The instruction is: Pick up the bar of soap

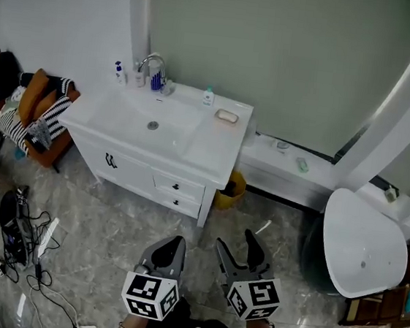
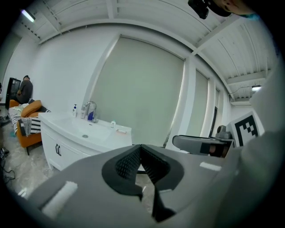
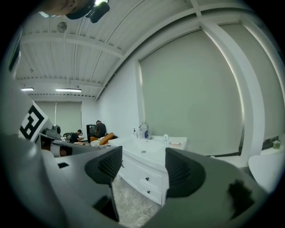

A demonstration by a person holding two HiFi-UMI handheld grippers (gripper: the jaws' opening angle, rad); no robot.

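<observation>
The bar of soap is pinkish and lies in a small dish on the back right corner of the white vanity. It shows small in the left gripper view and in the right gripper view. Both grippers hang low over the marble floor, well in front of the vanity and far from the soap. My left gripper is shut with nothing in it. My right gripper stands open and empty.
A faucet, pump bottles and a small bottle line the vanity's back edge. A yellow bin stands beside the vanity. A white toilet is at right. A chair with cushions and floor cables are at left.
</observation>
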